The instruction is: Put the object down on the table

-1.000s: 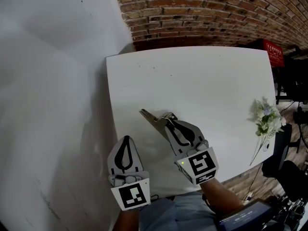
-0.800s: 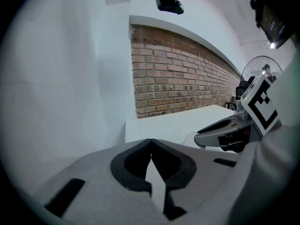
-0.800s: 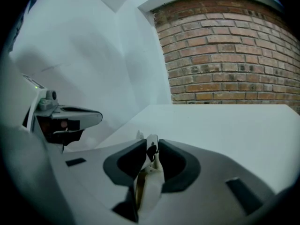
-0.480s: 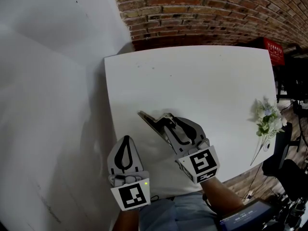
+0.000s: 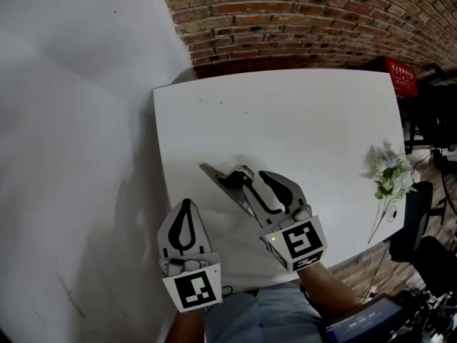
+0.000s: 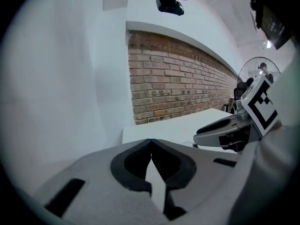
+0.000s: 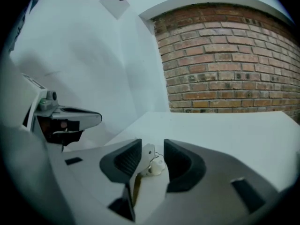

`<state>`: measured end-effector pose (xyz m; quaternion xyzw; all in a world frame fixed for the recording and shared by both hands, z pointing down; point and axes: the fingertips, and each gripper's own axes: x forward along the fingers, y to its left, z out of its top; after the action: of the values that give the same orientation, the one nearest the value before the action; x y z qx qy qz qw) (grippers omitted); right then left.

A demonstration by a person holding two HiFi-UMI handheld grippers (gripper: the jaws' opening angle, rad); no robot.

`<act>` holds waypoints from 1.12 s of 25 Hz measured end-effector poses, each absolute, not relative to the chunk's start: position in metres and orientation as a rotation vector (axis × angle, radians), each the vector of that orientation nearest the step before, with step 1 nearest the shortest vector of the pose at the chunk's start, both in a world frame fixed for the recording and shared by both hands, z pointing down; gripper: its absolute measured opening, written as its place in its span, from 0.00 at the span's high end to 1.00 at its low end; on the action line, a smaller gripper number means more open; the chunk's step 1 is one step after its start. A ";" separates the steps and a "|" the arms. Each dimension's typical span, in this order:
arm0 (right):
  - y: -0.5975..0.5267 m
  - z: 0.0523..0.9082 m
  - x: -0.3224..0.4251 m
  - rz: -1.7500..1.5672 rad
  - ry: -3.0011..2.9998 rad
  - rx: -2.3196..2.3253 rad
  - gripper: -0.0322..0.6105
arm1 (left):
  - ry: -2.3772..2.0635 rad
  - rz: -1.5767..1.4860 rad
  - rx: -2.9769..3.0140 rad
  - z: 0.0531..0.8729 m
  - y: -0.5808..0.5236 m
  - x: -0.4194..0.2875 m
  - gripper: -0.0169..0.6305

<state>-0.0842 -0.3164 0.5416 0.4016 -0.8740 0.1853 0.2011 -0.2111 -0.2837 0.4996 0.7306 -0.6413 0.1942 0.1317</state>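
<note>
A thin flat metal piece [image 5: 220,179] with a small white knob lies on the white table [image 5: 285,120], its pointed end toward the left. My right gripper [image 5: 253,177] stands over its near end, and the jaws are opening. In the right gripper view the metal piece [image 7: 149,161] sits in the gap of the right gripper [image 7: 152,146], close to the left pad, with the right pad clear of it. My left gripper [image 5: 187,206] is shut and empty near the table's front left edge. In the left gripper view, that gripper [image 6: 150,142] shows its tips touching.
A bunch of artificial flowers [image 5: 389,171] lies at the table's right edge. A white wall runs along the left, and a brick wall [image 5: 300,13] stands behind the table. A red box [image 5: 401,77] is off the far right corner.
The right jaws have spread apart around the metal piece, which now rests on the table. The left gripper has stayed in place.
</note>
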 end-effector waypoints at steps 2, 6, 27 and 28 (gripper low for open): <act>-0.312 0.529 -0.080 0.499 -2.462 1.124 0.71 | -1.876 0.548 2.134 0.487 -0.280 -0.206 0.96; -0.301 0.493 -0.069 0.438 -2.515 1.149 0.74 | -1.926 0.496 2.182 0.453 -0.272 -0.192 0.96; -0.233 0.318 -0.020 0.064 -2.738 1.256 0.94 | -2.181 0.268 2.385 0.284 -0.204 -0.127 0.96; -0.232 0.315 -0.019 0.055 -2.740 1.257 0.94 | -2.183 0.265 2.390 0.282 -0.203 -0.126 0.96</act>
<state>-0.0190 -0.2319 0.3154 0.4163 -0.9069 0.0181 0.0633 -0.1262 -0.2026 0.2816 0.7348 -0.6713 0.0813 -0.0530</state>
